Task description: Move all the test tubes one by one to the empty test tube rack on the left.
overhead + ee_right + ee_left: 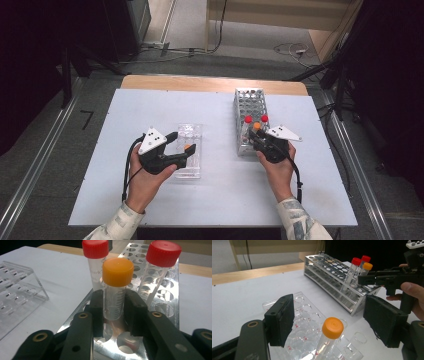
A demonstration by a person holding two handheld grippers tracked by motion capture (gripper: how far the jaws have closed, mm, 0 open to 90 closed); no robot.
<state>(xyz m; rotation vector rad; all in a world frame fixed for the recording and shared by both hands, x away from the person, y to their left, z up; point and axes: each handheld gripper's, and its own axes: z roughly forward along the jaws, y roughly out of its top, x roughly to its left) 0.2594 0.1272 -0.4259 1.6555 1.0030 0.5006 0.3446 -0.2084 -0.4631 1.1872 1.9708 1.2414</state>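
Note:
In the right gripper view my right gripper (pixel 114 302) is shut on an orange-capped tube (pixel 117 287) that stands in the metal rack (pixel 166 307); both pads press its clear body. Two red-capped tubes (pixel 95 255) (pixel 162 260) stand just behind it. From above, that gripper (pixel 255 134) is at the rack's near end (pixel 248 102). My left gripper (pixel 330 310) stands open over the clear plastic rack (pixel 302 305). A second orange-capped tube (pixel 332 328) stands in that rack between the jaws, with a gap to each pad. In the high view this gripper (pixel 182 145) reaches over the clear rack (pixel 192 170).
The white table top (pixel 150 105) spreads wide on the left and at the front. Its wooden far edge (pixel 210 82) lies behind the racks. The metal rack's far holes (pixel 324 261) stand unfilled. Dark stands and cables (pixel 340 75) flank the table.

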